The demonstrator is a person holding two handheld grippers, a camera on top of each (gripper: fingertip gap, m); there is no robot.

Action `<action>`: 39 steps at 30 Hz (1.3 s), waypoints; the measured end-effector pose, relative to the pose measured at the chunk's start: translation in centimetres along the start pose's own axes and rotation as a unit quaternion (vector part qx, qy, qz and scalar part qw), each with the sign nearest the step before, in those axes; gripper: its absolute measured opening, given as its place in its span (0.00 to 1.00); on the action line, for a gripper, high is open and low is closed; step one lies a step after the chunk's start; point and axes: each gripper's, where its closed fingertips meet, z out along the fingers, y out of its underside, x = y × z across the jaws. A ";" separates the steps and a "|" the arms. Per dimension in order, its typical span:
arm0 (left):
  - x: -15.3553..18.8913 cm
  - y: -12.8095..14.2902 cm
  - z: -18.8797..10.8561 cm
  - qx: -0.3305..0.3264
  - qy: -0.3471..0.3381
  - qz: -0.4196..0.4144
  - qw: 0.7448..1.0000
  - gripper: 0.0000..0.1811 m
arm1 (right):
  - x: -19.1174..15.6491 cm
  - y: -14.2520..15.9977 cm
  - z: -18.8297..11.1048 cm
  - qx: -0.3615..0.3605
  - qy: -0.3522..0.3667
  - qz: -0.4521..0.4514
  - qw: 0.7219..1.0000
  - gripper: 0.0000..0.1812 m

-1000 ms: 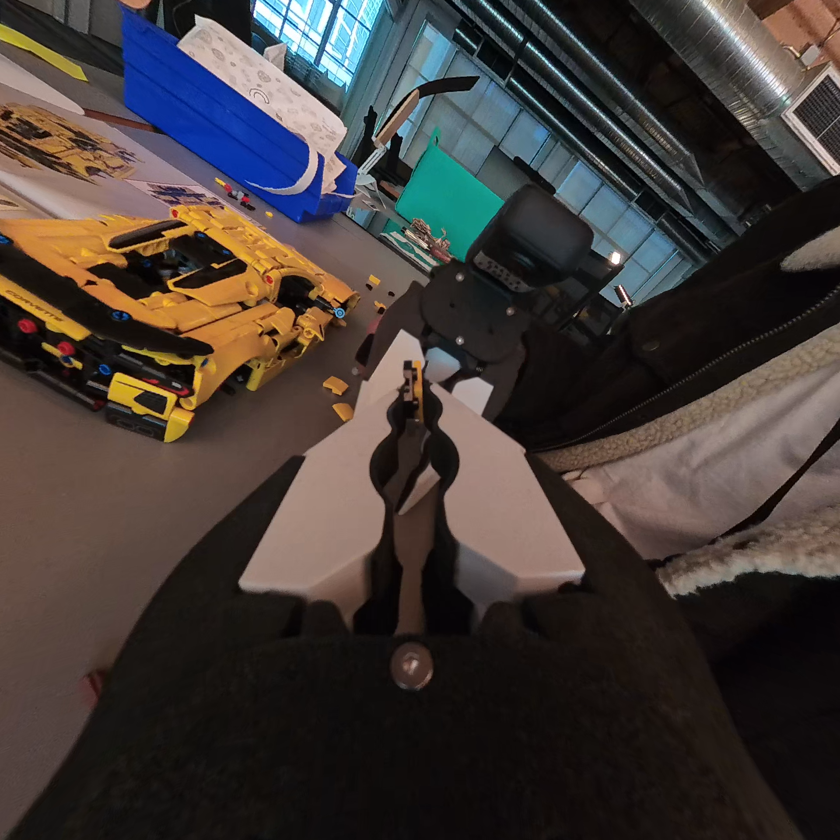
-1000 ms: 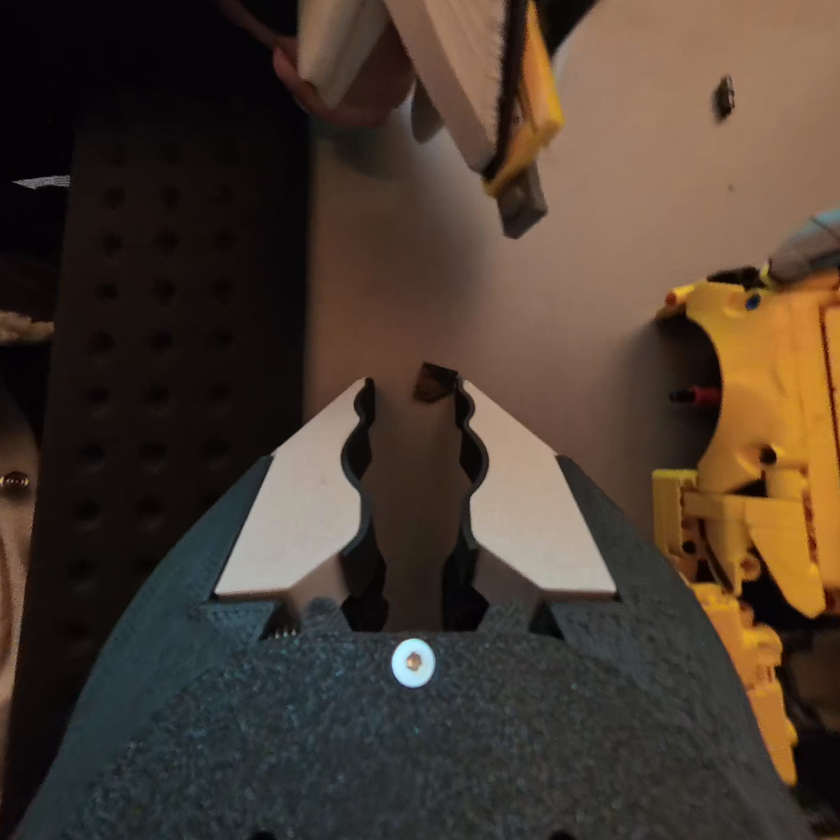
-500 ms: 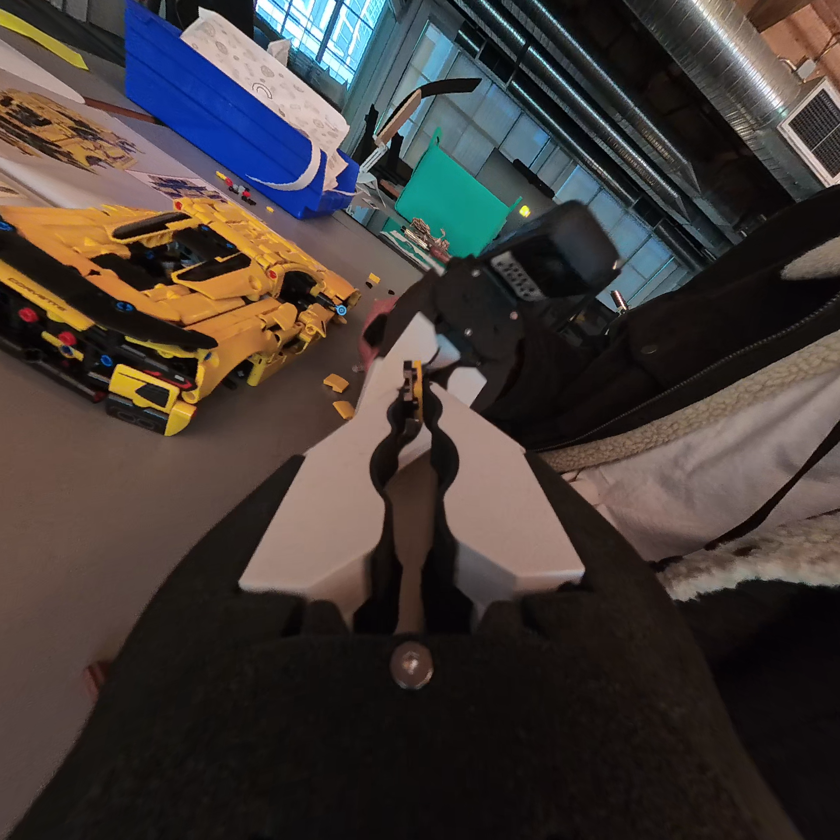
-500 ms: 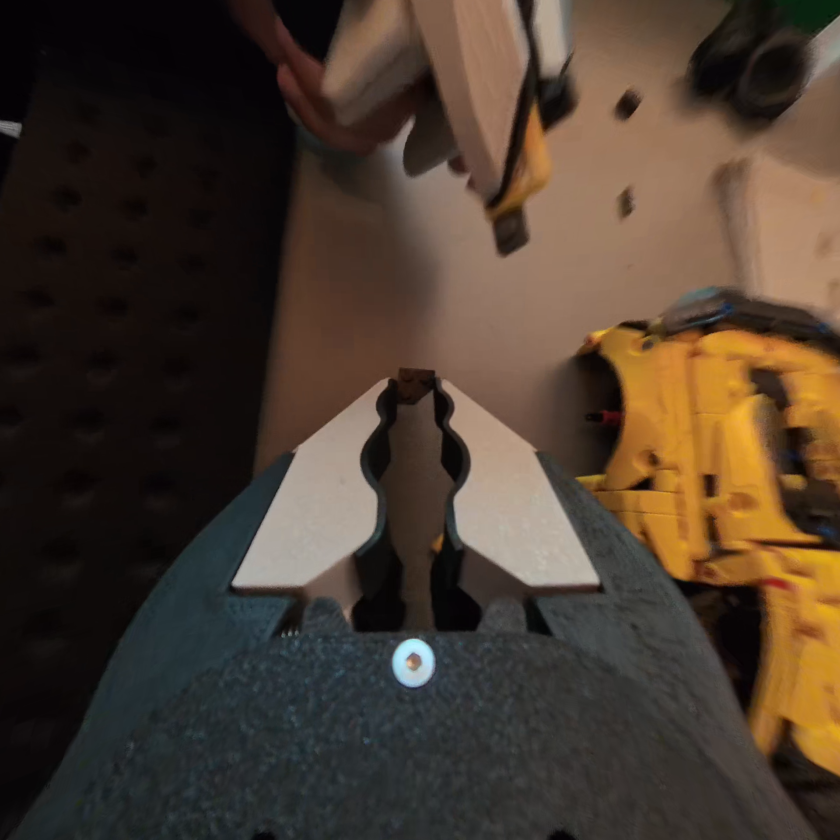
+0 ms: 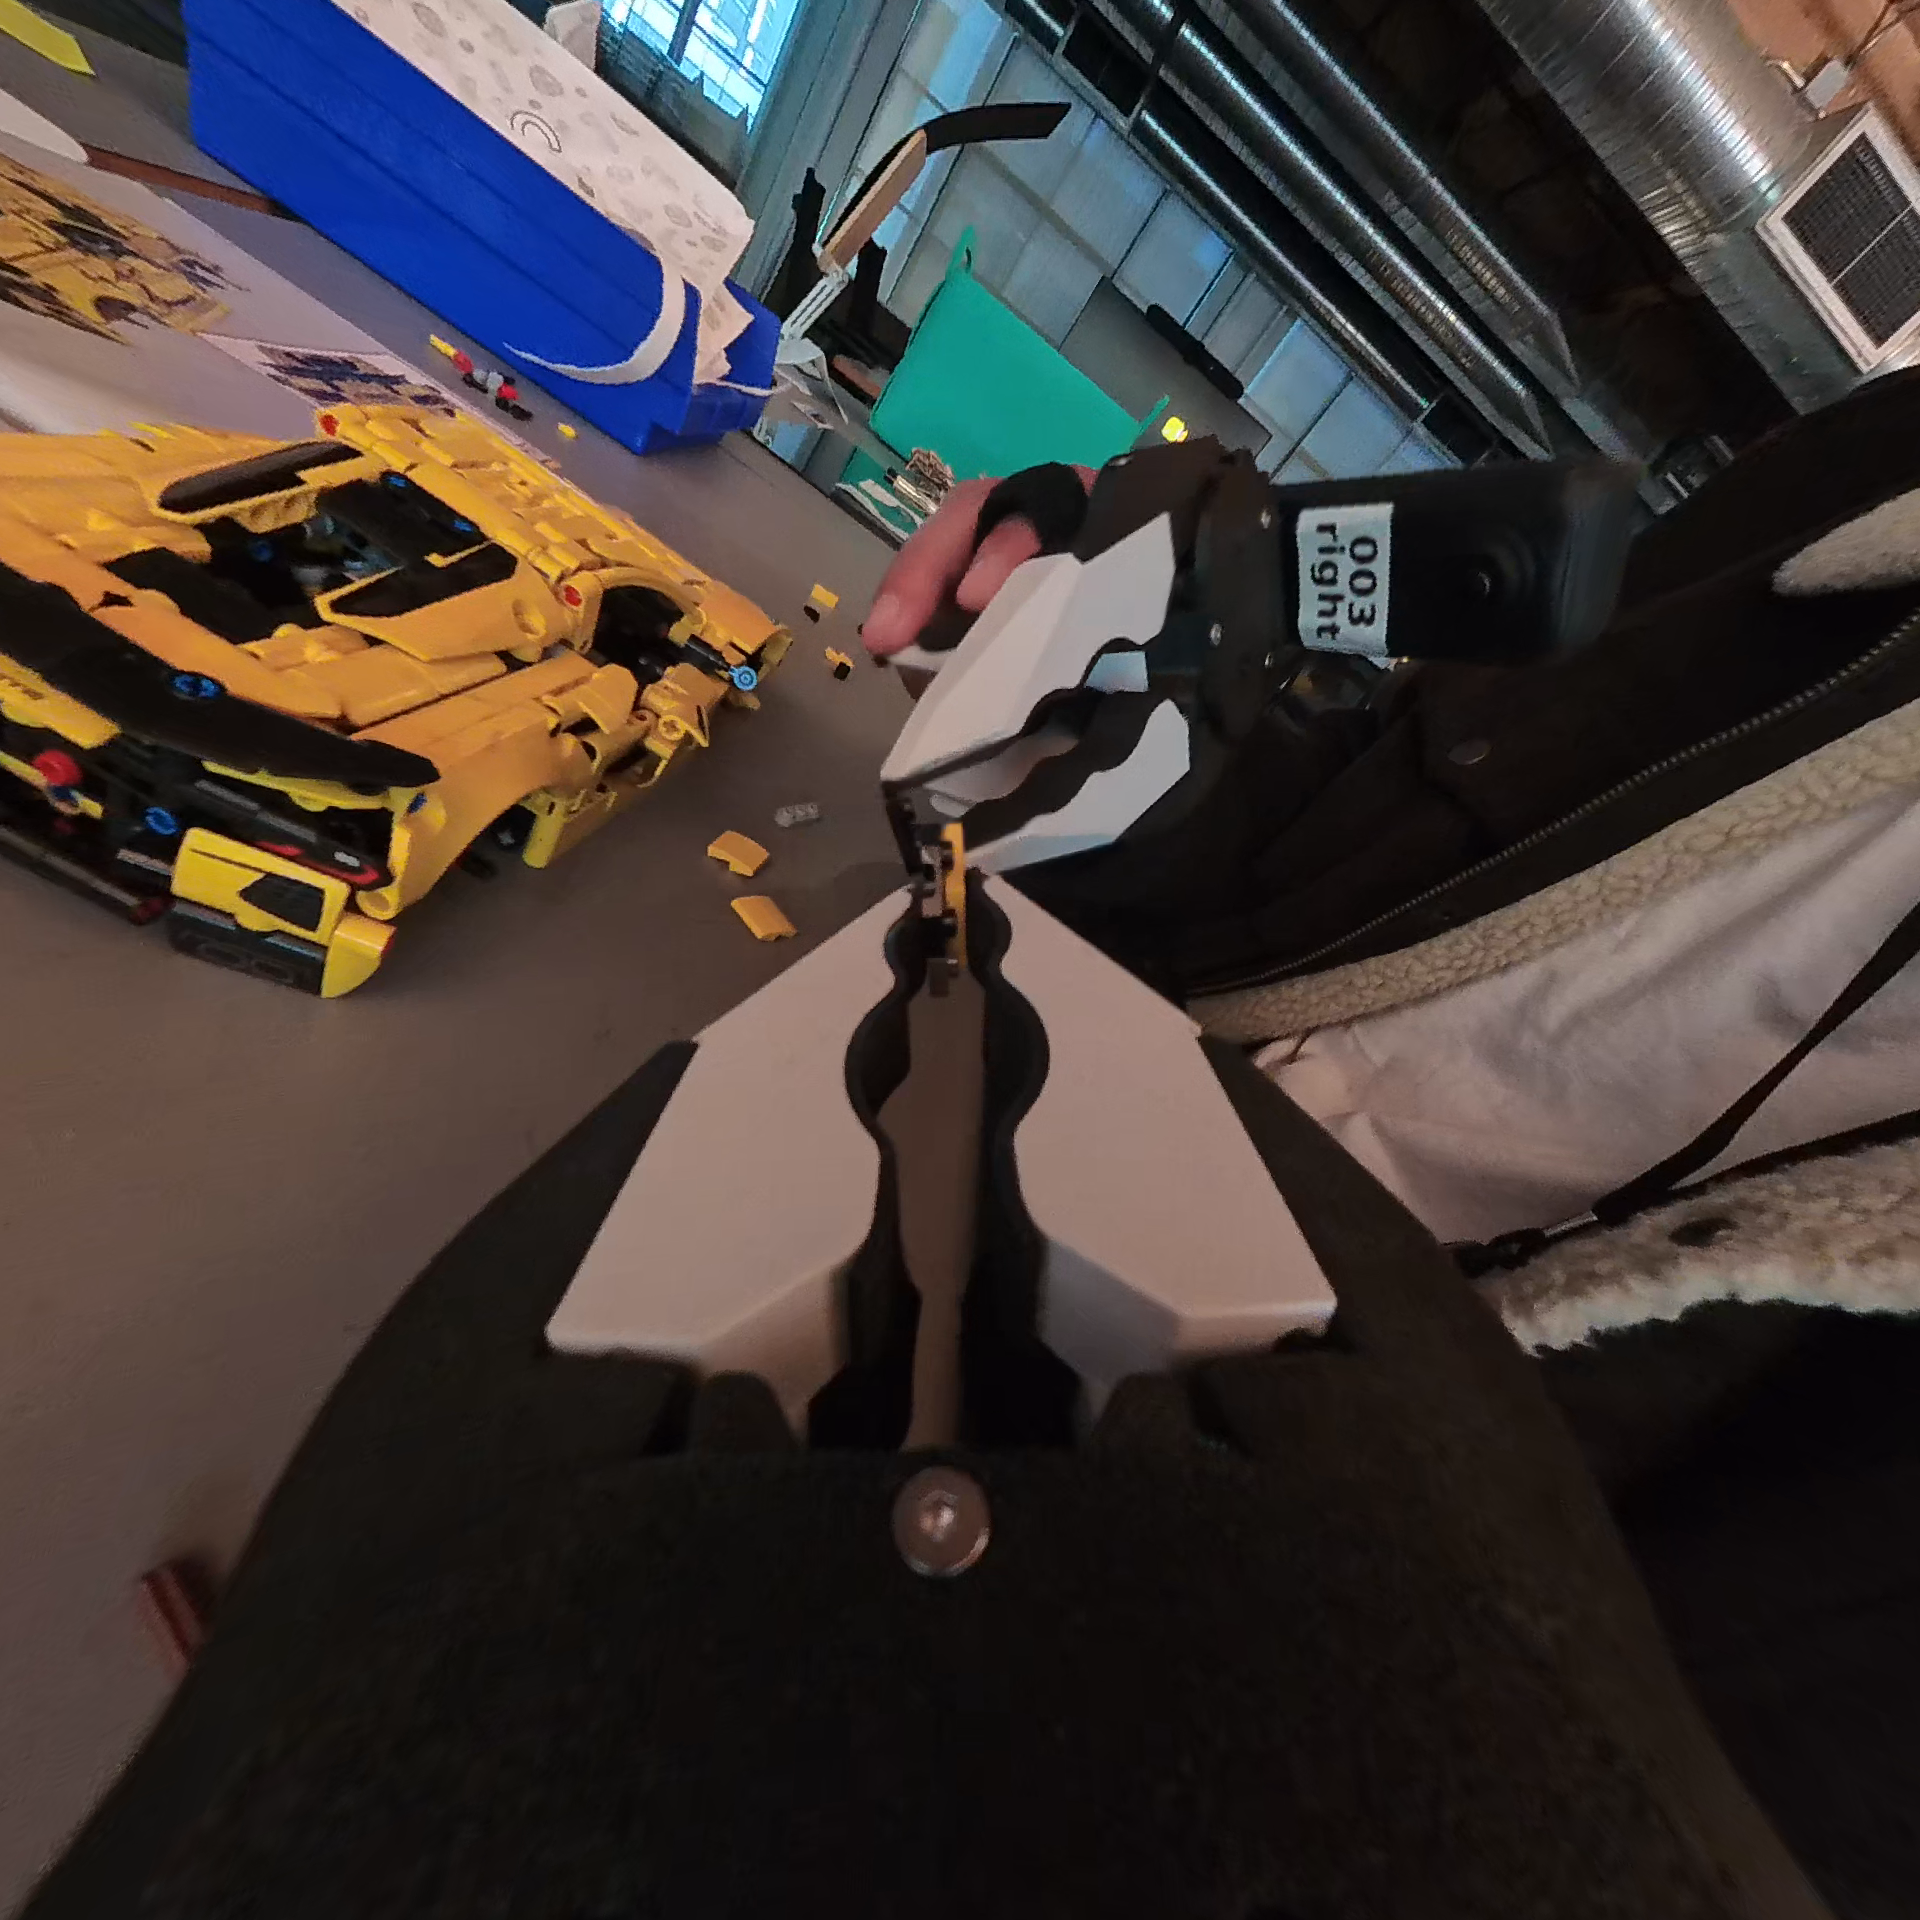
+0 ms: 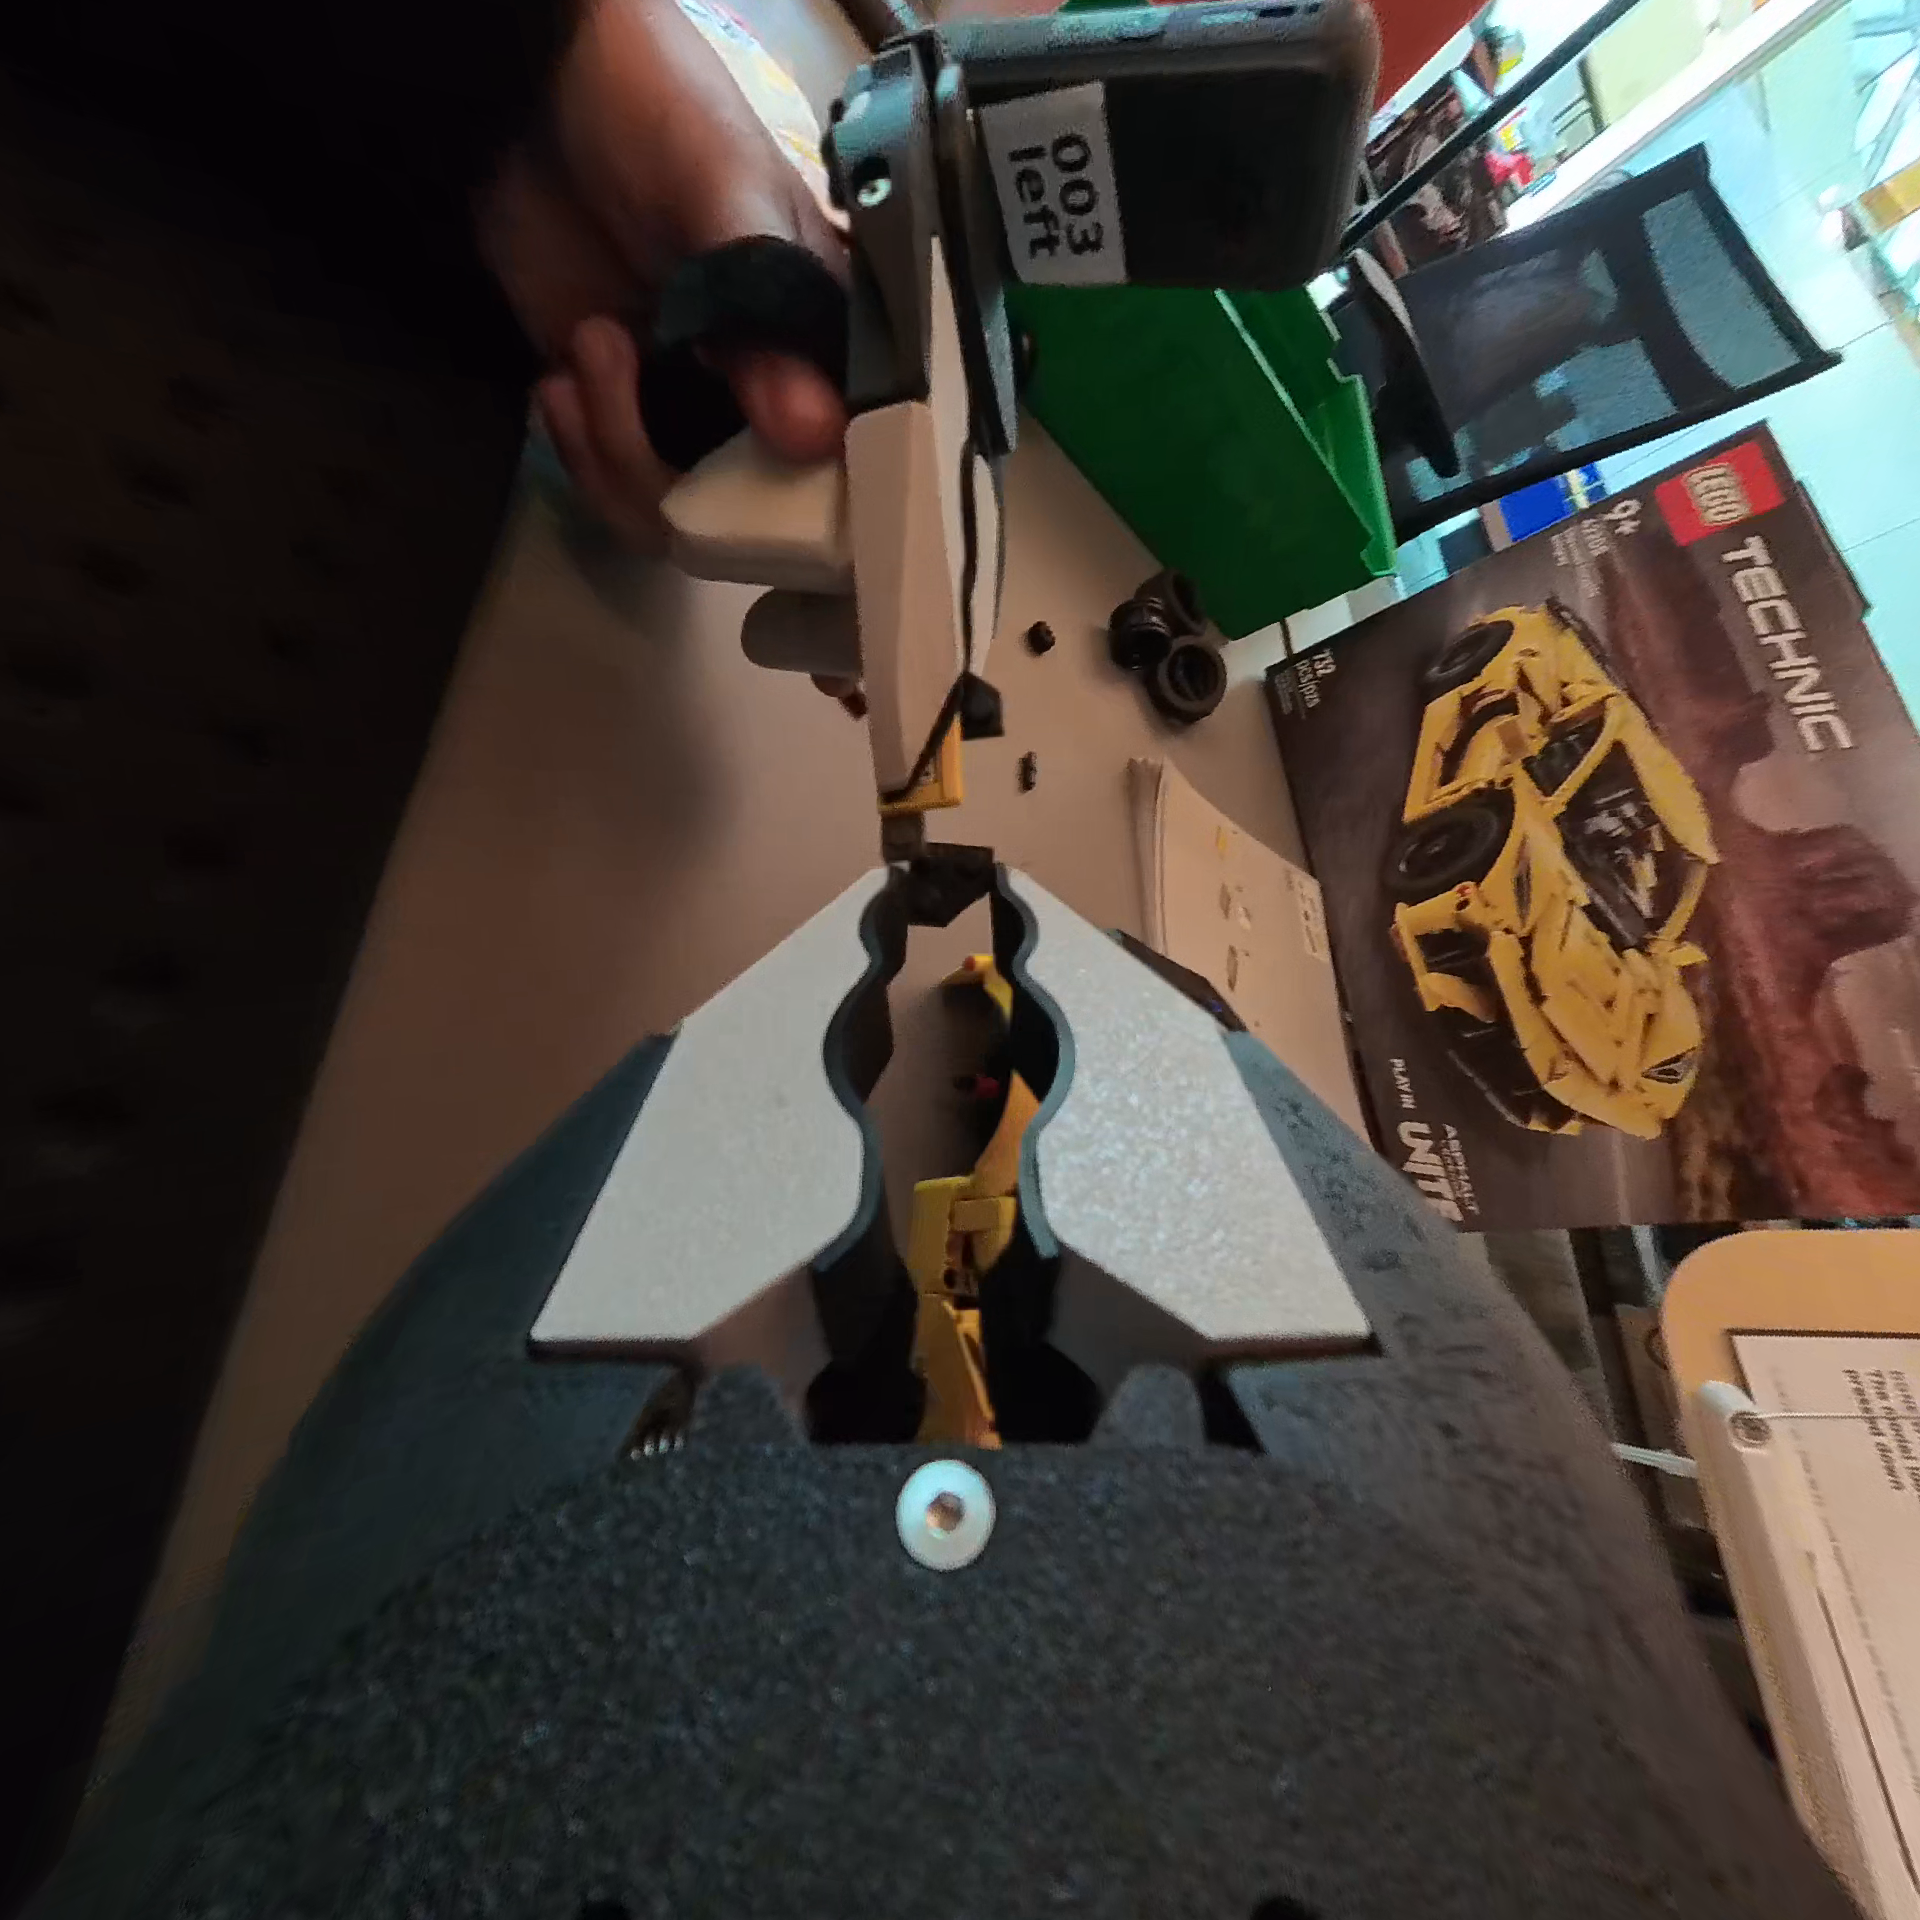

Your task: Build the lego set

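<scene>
My left gripper (image 5: pixel 940 906) is shut on a small yellow and black lego piece (image 5: pixel 948 878), held above the grey table. My right gripper (image 6: pixel 940 883) is shut on a small dark lego piece (image 6: pixel 943 885). Its tips (image 5: pixel 906 800) meet the left gripper's piece from above in the left wrist view. In the right wrist view the left gripper (image 6: pixel 920 800) points down with the yellow piece (image 6: pixel 932 781) touching the dark piece. The partly built yellow lego car (image 5: pixel 364 675) stands on the table to the left, without wheels.
Loose yellow pieces (image 5: pixel 740 852) and a small grey piece (image 5: pixel 800 816) lie by the car. A blue bin (image 5: pixel 468 208) stands behind it. The set's box (image 6: pixel 1610 831), an instruction booklet (image 6: pixel 1226 883), black tyres (image 6: pixel 1169 649) and a green bin (image 6: pixel 1195 447) are on the table's far side. The tips of both grippers are at nearly the same place.
My right gripper shut on the dark piece on the table, lifted it and swung it up against the yellow piece. My left gripper stayed shut on its piece.
</scene>
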 end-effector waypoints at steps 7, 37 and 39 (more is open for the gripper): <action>0.0 0.2 0.1 -0.007 -0.007 0.009 1.000 0.03 | 0.3 -0.9 -0.4 0.015 0.000 -0.023 1.000 0.09; 0.4 0.2 0.0 -0.008 -0.005 0.029 1.000 0.03 | 0.0 -0.9 -1.3 0.109 -0.043 0.109 0.987 0.05; 0.2 0.0 -0.2 0.001 -0.007 0.024 1.000 0.03 | -0.4 0.9 -1.1 0.077 -0.074 0.159 0.981 0.05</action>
